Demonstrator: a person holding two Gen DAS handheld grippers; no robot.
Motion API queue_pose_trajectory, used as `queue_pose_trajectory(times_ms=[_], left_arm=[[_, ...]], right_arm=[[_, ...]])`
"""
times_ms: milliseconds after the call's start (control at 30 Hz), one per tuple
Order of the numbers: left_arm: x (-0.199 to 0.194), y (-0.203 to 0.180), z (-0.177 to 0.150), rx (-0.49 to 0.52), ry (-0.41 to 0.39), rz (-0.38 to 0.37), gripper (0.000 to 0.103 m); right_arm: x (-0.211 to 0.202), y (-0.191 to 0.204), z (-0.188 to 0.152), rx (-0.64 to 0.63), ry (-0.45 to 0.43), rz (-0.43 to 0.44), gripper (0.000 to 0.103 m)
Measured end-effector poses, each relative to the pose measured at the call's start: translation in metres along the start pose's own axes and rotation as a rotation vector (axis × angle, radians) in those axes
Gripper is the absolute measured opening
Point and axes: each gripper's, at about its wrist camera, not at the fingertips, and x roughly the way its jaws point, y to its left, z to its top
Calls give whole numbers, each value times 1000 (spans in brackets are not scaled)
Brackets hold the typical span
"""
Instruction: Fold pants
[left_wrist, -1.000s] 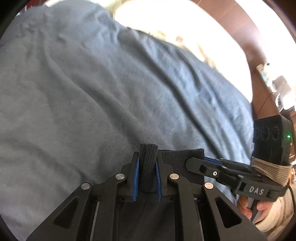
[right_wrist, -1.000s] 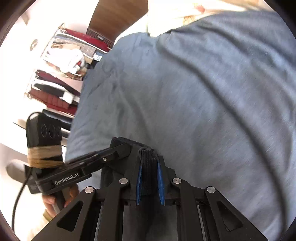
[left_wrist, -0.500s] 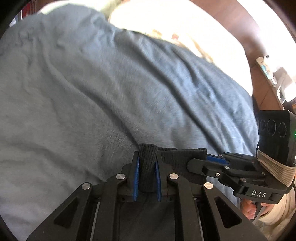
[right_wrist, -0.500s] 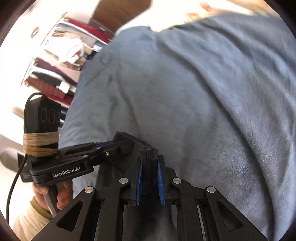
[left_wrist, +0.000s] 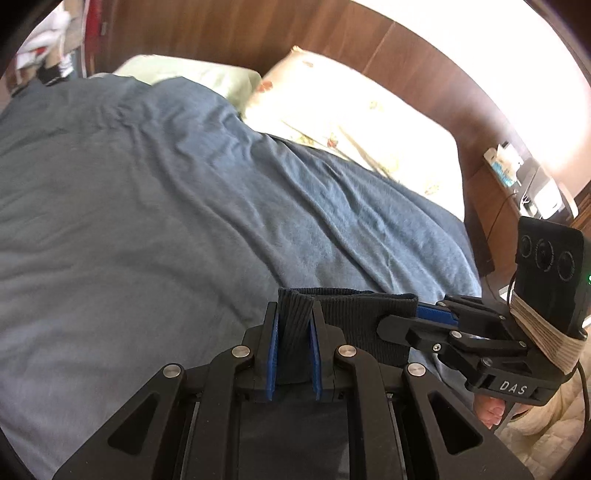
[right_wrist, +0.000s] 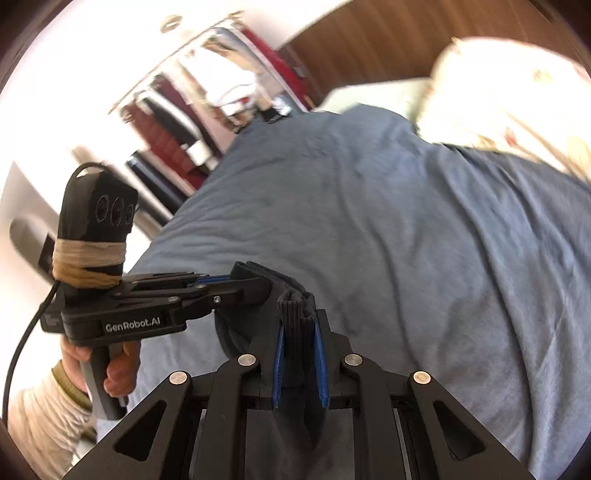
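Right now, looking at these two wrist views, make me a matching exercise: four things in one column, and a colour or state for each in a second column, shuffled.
Things:
1. blanket
2. waistband
3. left gripper
4. headboard

Descriptions:
A. shut on dark ribbed cloth
B. brown wood
C. blue, wrinkled, spread over the bed
D. dark, stretched between two grippers

Pairs: 1-C, 2-D, 3-A, 4-B

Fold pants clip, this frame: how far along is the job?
Early. Done: both grippers have hold of the pants' ribbed band. In hand: the left gripper and right gripper are each shut on it, holding it above the blue blanket. Left: no fold is visible; the rest of the pants hangs out of view, so laying out and folding remain.
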Motion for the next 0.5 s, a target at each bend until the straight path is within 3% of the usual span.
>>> queue_pose_trajectory(times_ms=[500], left_arm=[[-117,13,-126,-123,-76,89,16]], right_arm=[[-33,149,-69,-277,48,76,16]])
